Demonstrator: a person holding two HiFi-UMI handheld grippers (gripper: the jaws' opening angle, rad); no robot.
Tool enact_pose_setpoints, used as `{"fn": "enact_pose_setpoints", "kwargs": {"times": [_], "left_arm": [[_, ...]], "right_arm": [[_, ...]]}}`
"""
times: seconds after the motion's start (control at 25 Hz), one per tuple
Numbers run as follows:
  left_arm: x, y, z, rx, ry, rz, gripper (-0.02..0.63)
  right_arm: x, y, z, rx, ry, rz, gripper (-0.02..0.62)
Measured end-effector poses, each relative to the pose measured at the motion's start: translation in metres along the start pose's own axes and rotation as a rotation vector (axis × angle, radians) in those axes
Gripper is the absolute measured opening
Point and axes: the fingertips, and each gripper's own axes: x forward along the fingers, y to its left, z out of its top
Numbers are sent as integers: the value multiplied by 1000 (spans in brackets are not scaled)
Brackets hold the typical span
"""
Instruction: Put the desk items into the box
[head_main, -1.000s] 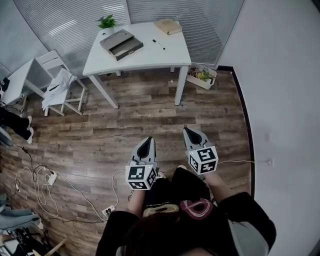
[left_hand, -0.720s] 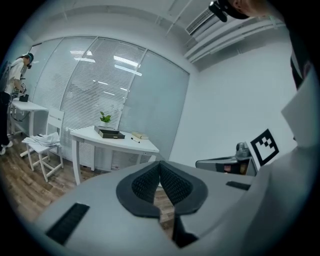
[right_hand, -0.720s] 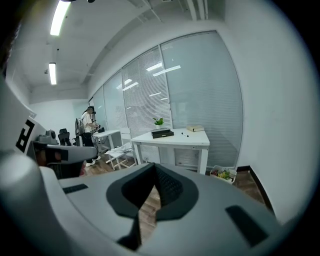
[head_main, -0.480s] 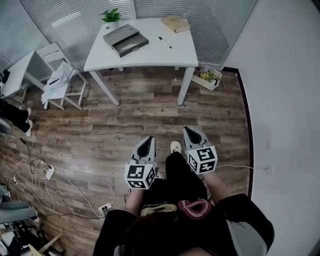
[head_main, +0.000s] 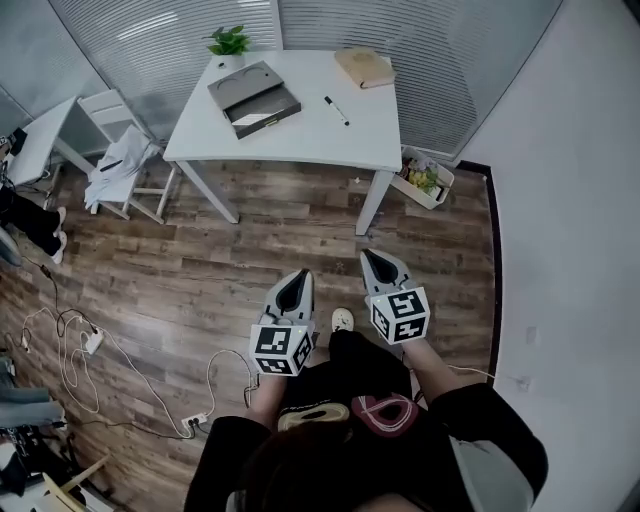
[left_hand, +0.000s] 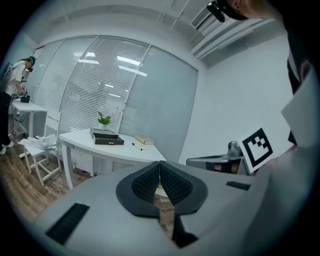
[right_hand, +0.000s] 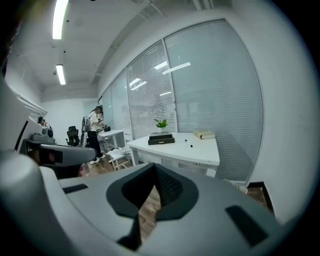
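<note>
A white table (head_main: 300, 130) stands ahead across the wood floor. On it lie a grey box (head_main: 252, 98) with an open front, a black pen (head_main: 336, 110) and a tan book (head_main: 364, 67), beside a small potted plant (head_main: 230, 42). Both grippers are held low in front of the person, well short of the table. The left gripper (head_main: 297, 277) is shut and empty, its pads meeting (left_hand: 159, 163). The right gripper (head_main: 372, 257) is also shut with nothing in it (right_hand: 153, 166). From the gripper views the box (left_hand: 107, 139) (right_hand: 161, 139), pen (right_hand: 189, 143) and book (right_hand: 204, 134) look far off.
A white chair (head_main: 120, 165) draped with clothing stands left of the table, beside a second desk (head_main: 40, 150). A basket (head_main: 425, 180) sits on the floor by the right table leg. Cables and a power strip (head_main: 80, 345) lie at the left. A wall runs along the right.
The person has walked toward the table, which now sits lower and larger in the head view. Both grippers stay shut, held side by side.
</note>
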Motion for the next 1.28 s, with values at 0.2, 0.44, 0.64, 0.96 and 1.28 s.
{"fn": "enact_pose_setpoints", "kwargs": {"times": [0.2, 0.44, 0.64, 0.96, 1.28], "left_arm": [[40, -13, 5, 6, 9, 19, 18], [75, -19, 12, 11, 1, 49, 18], [93, -24, 22, 30, 4, 36, 18], [110, -15, 19, 32, 30, 47, 18], [133, 3, 22, 26, 23, 24, 18]], "right_arm": [[19, -39, 9, 4, 5, 26, 9], [37, -65, 17, -14, 1, 71, 9], [46, -77, 26, 4, -16, 79, 9], [59, -75, 17, 10, 19, 109, 9], [82, -75, 20, 2, 35, 118, 9]]}}
